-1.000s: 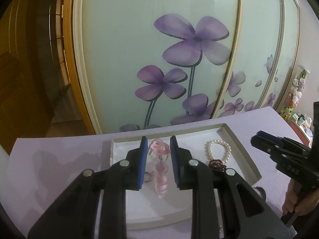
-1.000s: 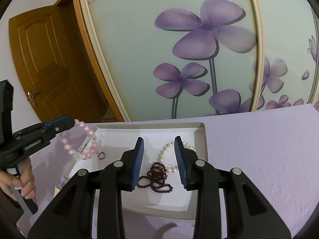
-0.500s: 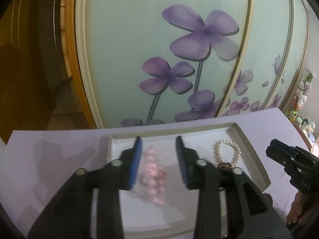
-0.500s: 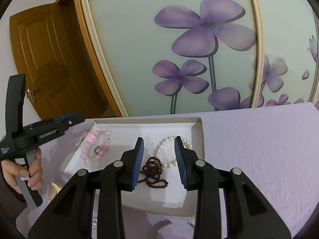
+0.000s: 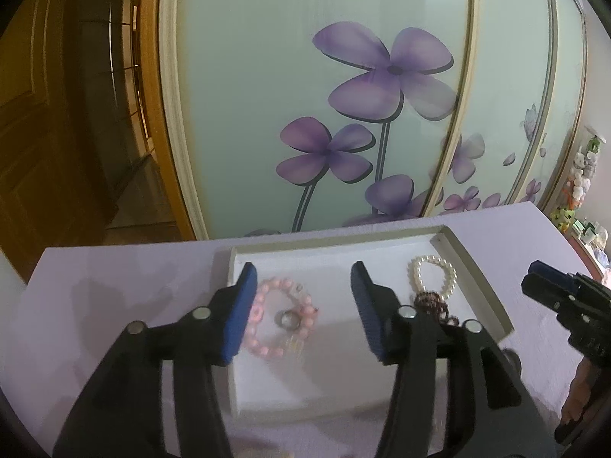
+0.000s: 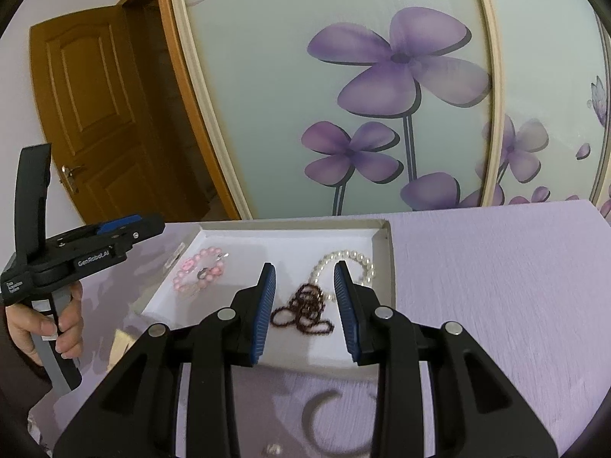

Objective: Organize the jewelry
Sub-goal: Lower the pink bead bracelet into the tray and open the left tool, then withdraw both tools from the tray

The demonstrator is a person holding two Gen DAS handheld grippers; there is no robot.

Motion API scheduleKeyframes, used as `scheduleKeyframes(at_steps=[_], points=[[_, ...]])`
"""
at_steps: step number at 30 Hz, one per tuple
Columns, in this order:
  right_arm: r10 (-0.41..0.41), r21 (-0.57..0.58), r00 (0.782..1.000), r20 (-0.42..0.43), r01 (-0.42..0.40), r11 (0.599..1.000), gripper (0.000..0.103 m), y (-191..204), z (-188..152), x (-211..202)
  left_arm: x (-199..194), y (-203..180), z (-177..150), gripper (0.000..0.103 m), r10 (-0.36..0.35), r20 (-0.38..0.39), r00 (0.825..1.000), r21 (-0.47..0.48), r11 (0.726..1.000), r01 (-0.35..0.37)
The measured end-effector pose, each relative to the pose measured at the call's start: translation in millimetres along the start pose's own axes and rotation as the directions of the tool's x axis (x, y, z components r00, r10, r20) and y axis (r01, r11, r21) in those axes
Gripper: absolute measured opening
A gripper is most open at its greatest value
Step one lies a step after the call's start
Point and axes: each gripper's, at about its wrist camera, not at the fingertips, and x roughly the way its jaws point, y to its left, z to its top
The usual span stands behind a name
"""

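A white shallow tray (image 5: 343, 378) (image 6: 236, 229) lies on the lilac table. In it lie a pink bead bracelet (image 5: 267, 318) (image 6: 198, 269) with a small silver ring inside it, a white pearl bracelet (image 5: 433, 276) (image 6: 345, 263) and a dark red bead string (image 5: 433, 301) (image 6: 303, 311). My left gripper (image 5: 303, 309) is open and empty, above the pink bracelet. My right gripper (image 6: 303, 307) is open and empty, hovering over the dark red beads. Each gripper shows in the other's view, the left gripper at the left edge (image 6: 126, 233) and the right gripper at the right edge (image 5: 553, 290).
A silver bangle (image 6: 336, 420) and a small clear piece (image 6: 273, 449) lie on the lilac cloth in front of the tray. A sliding door with purple flowers (image 6: 382, 76) stands behind the table. A wooden door (image 6: 91, 114) is at the left.
My left gripper opened wide and let go of the pink bracelet, which now lies in the tray's left part. The left gripper drew back. The right gripper barely moved.
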Motion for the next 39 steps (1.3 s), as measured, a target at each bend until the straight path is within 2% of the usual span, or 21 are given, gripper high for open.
scheduleKeyframes(at_steps=[2,6,14,22,25,32,39], points=[[0.003,0.001,1.0,0.001,-0.003,1.0,0.044,1.3,-8.7,-12.2,-14.5,4.7,-11.4,0.063,0.007,0.007,1.0,0.001,1.0,-0.007],[-0.004,-0.022,1.0,0.005,0.004,1.0,0.045,8.9,-26.7,-34.8,-45.8,17.0,-40.5,0.075,0.028,0.024,0.999,-0.005,1.0,-0.028],[-0.041,-0.062,0.999,-0.02,0.04,0.997,0.065,28.7,-81.3,-76.1,-98.9,42.9,-99.5,0.092,0.066,0.029,0.997,-0.031,0.997,-0.065],[-0.08,-0.098,0.991,-0.11,0.07,0.993,0.079,46.7,-128.5,-81.6,-128.4,48.6,-135.7,0.096,0.086,0.049,0.995,-0.009,0.996,-0.086],[-0.093,-0.086,0.984,-0.149,0.08,0.993,0.08,47.9,-137.3,-77.6,-135.3,51.2,-142.1,0.097,0.089,0.051,0.995,-0.014,0.996,-0.089],[-0.152,-0.095,0.964,-0.219,0.134,0.986,0.087,56.7,-147.7,-63.8,-142.2,64.1,-148.8,0.097,0.089,0.042,0.995,-0.061,0.994,-0.086],[-0.197,-0.091,0.936,-0.292,0.178,0.98,0.087,57.3,-153.3,-44.4,-138.9,71.1,-152.8,0.097,0.084,0.019,0.996,-0.087,0.993,-0.082]])
